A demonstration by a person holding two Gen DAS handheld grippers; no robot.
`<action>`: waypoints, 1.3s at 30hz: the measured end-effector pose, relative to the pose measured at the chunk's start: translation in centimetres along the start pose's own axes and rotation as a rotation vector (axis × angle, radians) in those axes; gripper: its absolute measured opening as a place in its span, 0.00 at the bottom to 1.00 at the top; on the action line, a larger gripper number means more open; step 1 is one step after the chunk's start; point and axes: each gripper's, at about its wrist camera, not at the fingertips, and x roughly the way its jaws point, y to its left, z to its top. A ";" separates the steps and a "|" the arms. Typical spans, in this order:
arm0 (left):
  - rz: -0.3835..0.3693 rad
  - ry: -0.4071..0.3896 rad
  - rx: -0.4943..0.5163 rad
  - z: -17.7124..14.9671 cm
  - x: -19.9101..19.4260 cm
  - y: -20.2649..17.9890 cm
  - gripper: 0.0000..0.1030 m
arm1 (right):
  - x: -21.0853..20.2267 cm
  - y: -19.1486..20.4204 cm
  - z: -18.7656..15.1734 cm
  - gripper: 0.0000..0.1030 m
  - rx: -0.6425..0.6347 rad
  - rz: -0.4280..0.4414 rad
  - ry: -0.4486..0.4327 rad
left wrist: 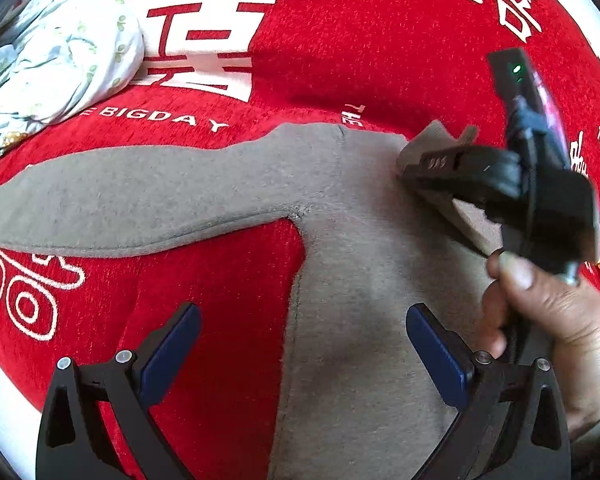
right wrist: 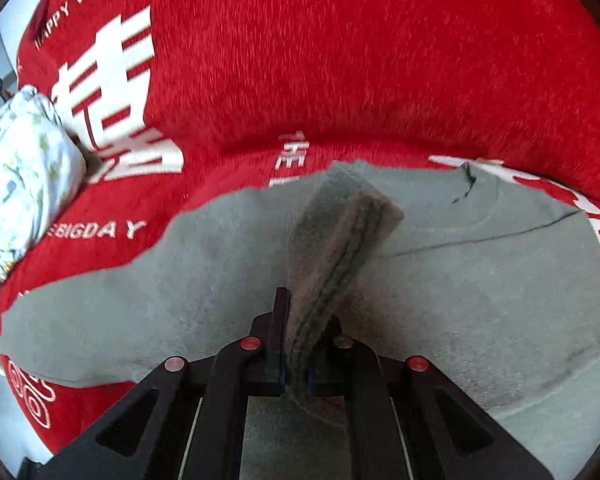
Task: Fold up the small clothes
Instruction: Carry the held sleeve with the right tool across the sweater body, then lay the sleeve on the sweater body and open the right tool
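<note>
A grey long-sleeved top (left wrist: 364, 248) lies flat on a red cloth (left wrist: 340, 40); one sleeve (left wrist: 120, 200) stretches out to the left. My left gripper (left wrist: 304, 344) hovers open above the top's body near the armpit seam, nothing between its blue pads (left wrist: 436, 352). At the right of the left wrist view, a hand (left wrist: 548, 308) holds my right gripper (left wrist: 410, 164), shut on the other sleeve's cuff (left wrist: 432, 140) and folding it over the body. In the right wrist view the right gripper (right wrist: 306, 312) pinches that ribbed cuff (right wrist: 340, 248), which stands up over the top (right wrist: 180, 280).
A crumpled pile of white floral clothes (left wrist: 60, 52) sits at the far left on the red cloth, also visible in the right wrist view as the floral pile (right wrist: 24, 168). The red cloth (right wrist: 340, 60) carries large white characters and lettering. A white edge shows beyond the cloth.
</note>
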 end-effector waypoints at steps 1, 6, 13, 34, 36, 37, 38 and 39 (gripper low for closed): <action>-0.002 0.002 -0.003 0.0 0.0 0.1 1.00 | 0.3 0.1 -0.1 0.08 -0.007 -0.005 0.008; -0.011 0.004 -0.014 0.4 -0.3 -0.2 1.00 | 0.1 1.4 -0.8 0.58 -0.113 0.043 0.044; -0.044 -0.013 0.028 2.2 -1.1 -3.3 1.00 | -6.3 -3.7 -0.2 0.75 -0.119 0.086 -0.083; 0.111 0.102 0.173 6.6 10.3 -14.3 1.00 | -4.3 -19.5 -0.6 0.78 0.063 -0.217 -0.029; 0.130 0.113 0.176 6.0 10.4 -13.8 1.00 | -5.0 -18.5 -2.0 0.78 0.056 -0.171 -0.027; 0.146 0.105 0.190 5.6 10.1 -13.5 1.00 | -4.9 -18.1 -2.6 0.79 0.055 -0.155 -0.013; 0.147 0.099 0.195 5.4 9.6 -13.3 1.00 | -4.7 -17.7 -3.0 0.79 0.051 -0.155 0.002; 0.139 0.096 0.185 5.2 8.9 -12.8 1.00 | -5.1 -17.0 -3.5 0.79 0.028 -0.195 -0.012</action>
